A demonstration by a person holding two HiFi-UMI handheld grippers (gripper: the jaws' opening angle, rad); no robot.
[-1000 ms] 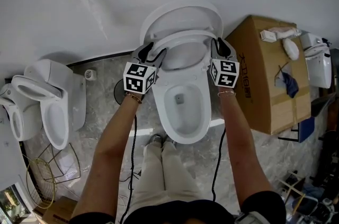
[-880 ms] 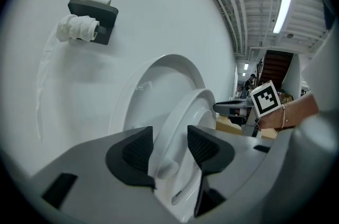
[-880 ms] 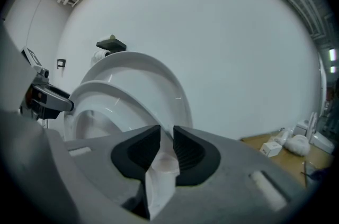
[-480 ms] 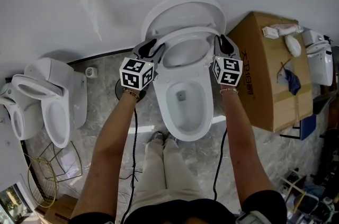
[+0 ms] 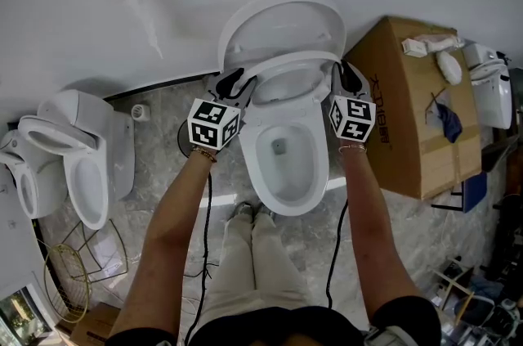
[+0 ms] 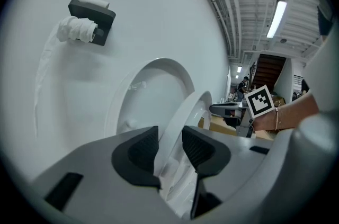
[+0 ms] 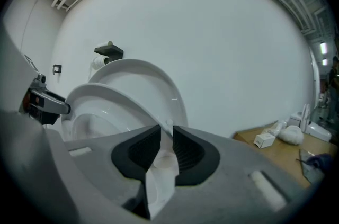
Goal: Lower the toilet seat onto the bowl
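Your left gripper (image 5: pixel 237 81) has just been closing its jaws, and they now pinch the left rim of the toilet seat (image 5: pixel 294 58). Your right gripper (image 5: pixel 345 74) has its jaws drawn close together on the right rim. The seat hangs tilted, partway between the raised lid (image 5: pixel 282 19) at the far wall and the bowl (image 5: pixel 249 160) below, and does not rest on it yet. The main risk is slip: the rim looks smooth and glossy and each grip covers only a thin edge, so a quick pull could let the seat escape and slam onto the bowl. If one hand goes down faster than the other, the seat would probably twist at its hinges on the far side. Watch the last stretch too, because the lower pads sit under the rim and could be trapped between seat and bowl. On the right, the cardboard box (image 5: pixel 409 111) stands near your gripper and could catch it if you drift outward.
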